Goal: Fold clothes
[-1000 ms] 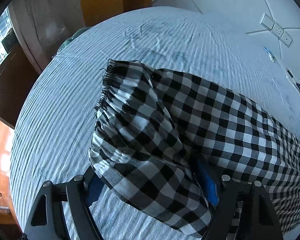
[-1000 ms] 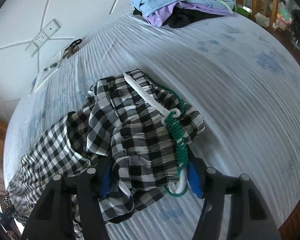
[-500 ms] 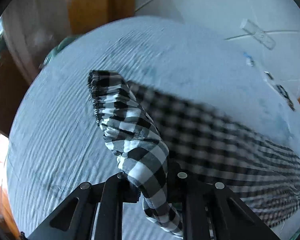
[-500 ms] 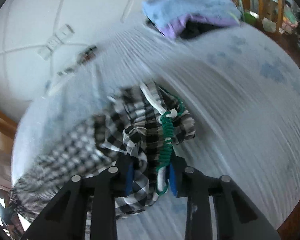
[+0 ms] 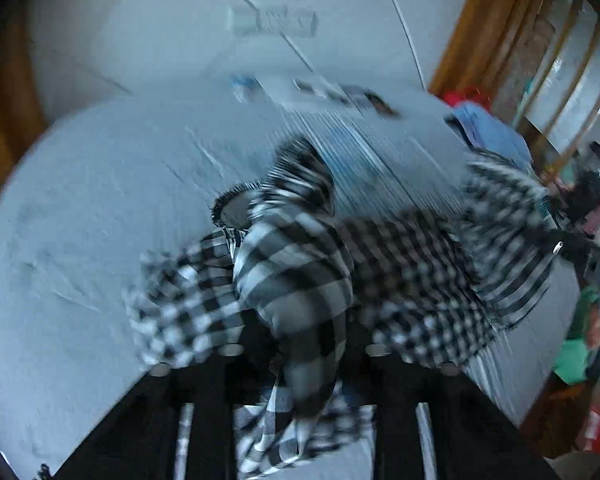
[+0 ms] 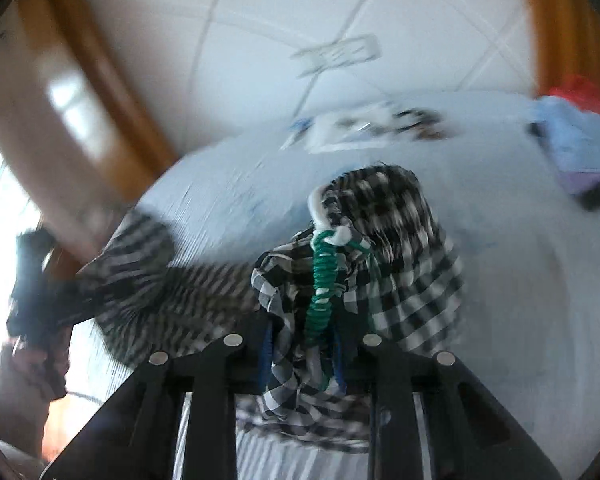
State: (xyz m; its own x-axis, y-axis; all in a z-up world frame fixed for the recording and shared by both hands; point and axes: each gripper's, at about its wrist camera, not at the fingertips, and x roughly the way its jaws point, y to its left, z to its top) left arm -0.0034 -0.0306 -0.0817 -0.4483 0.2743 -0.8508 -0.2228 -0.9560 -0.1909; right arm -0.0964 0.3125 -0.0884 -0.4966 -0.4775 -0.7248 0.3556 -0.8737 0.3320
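A black-and-white checked garment [image 5: 300,272] hangs between both grippers above the pale striped bed [image 5: 80,220]. My left gripper [image 5: 300,360] is shut on a bunched fold of the checked cloth. My right gripper [image 6: 300,356] is shut on the other end of the garment [image 6: 400,240], pinching cloth together with a green-and-white drawstring cord [image 6: 320,280]. The right gripper also shows at the right edge of the left wrist view [image 5: 580,256]. Both views are blurred by motion.
A pile of blue and purple clothes [image 6: 580,152] lies at the bed's far right, also in the left wrist view [image 5: 488,132]. Small items [image 6: 380,124] lie by the white tiled wall with a socket plate [image 6: 340,54]. Wooden frame [image 6: 100,80] at left.
Both grippers closed on the checked garment, lifted it off the bed and swung toward the wall. The cloth now hangs stretched between them.
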